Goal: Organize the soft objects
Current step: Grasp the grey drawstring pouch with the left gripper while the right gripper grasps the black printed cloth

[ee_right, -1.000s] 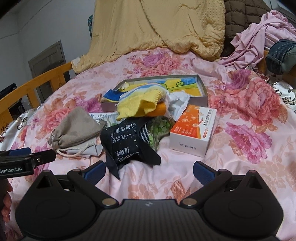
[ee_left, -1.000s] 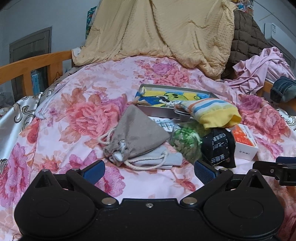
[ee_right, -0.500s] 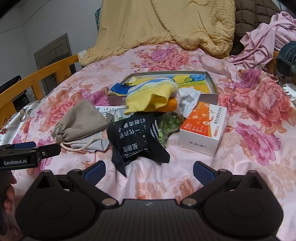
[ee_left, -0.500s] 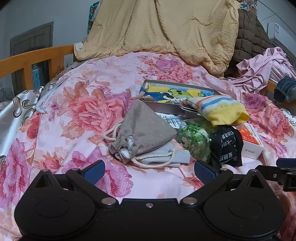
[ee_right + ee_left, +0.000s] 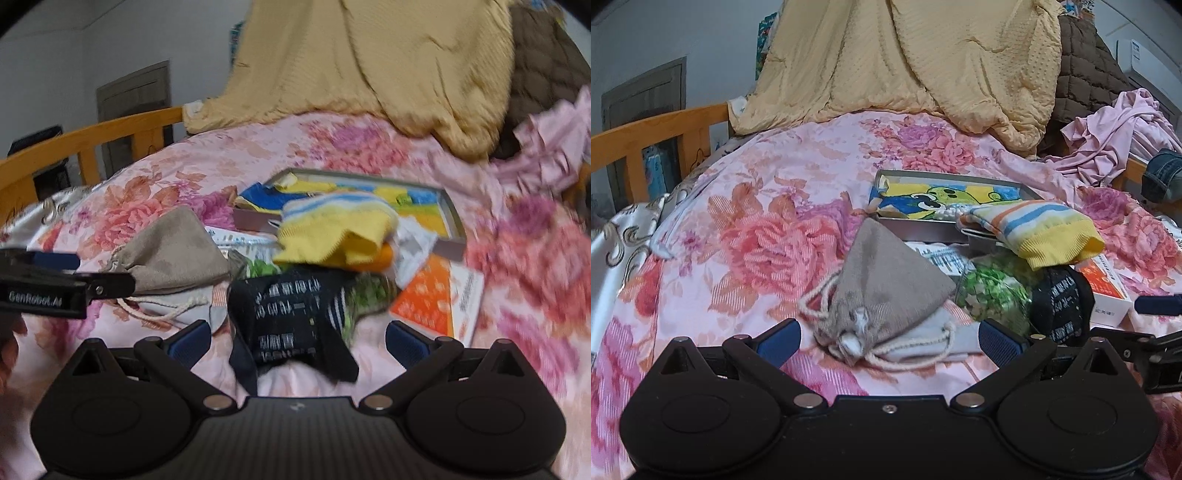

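The bedspread [image 5: 768, 206] is pink with large rose and coral flowers, and a plain pale-yellow quilt [image 5: 923, 62] lies heaped behind it beside a brown quilted cover [image 5: 1082, 70] and a lilac garment [image 5: 1115, 136]. The drawstring pouch [image 5: 886, 288] is grey-beige with a cream cord; the sock [image 5: 1034, 229] is striped blue, orange and white with a yellow cuff. The black cloth [image 5: 295, 314] bears white lettering, the box [image 5: 439, 295] is orange and white, and the tray [image 5: 953, 177] holds a blue, yellow and green cartoon print.

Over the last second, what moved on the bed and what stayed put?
Both tongs closed in, still open: the left tongs on the grey drawstring pouch, the right tongs on the black printed sock. Nothing gripped. The yellow striped sock and the orange-and-white carton stayed put.
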Motion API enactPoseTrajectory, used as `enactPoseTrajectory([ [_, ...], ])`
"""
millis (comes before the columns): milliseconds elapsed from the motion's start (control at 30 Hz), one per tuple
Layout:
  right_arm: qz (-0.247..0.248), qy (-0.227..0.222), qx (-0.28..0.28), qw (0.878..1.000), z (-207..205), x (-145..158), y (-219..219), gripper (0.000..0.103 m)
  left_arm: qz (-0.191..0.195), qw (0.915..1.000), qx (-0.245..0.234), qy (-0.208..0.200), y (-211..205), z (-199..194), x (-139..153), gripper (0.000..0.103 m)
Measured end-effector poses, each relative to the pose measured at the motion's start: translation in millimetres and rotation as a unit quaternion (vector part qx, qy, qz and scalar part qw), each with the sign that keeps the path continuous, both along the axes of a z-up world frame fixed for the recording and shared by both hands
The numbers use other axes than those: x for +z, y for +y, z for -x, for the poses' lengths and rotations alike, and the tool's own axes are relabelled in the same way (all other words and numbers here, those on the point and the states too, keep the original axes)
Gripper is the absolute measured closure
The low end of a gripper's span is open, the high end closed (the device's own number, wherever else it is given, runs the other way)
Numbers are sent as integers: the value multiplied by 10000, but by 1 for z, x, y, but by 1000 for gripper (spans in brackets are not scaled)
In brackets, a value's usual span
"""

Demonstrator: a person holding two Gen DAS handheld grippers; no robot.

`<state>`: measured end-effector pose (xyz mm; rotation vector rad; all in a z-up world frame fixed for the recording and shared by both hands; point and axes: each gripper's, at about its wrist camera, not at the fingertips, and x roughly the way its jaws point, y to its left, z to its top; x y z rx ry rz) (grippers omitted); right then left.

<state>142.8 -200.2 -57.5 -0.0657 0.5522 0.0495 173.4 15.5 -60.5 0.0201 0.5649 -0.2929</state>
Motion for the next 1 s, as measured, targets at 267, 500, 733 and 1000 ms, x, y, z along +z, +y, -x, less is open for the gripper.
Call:
enactPoseTrajectory([
  [267, 650, 46, 148, 9978, -16, -20, 16, 0, -82, 10000, 5, 35, 0, -30, -10, 1],
  [500, 745, 267, 254, 9965, -27, -33, 21, 0, -287, 9995, -140, 18, -6, -41, -21, 1],
  [733, 388, 371, 344, 9980, -29, -34, 17, 2, -692, 9967, -398, -159, -19, -40, -24, 2],
  [1000, 223, 487, 340, 9980, -30, -35, 14, 9, -949, 9941, -508, -129, -27, -42, -26, 14],
])
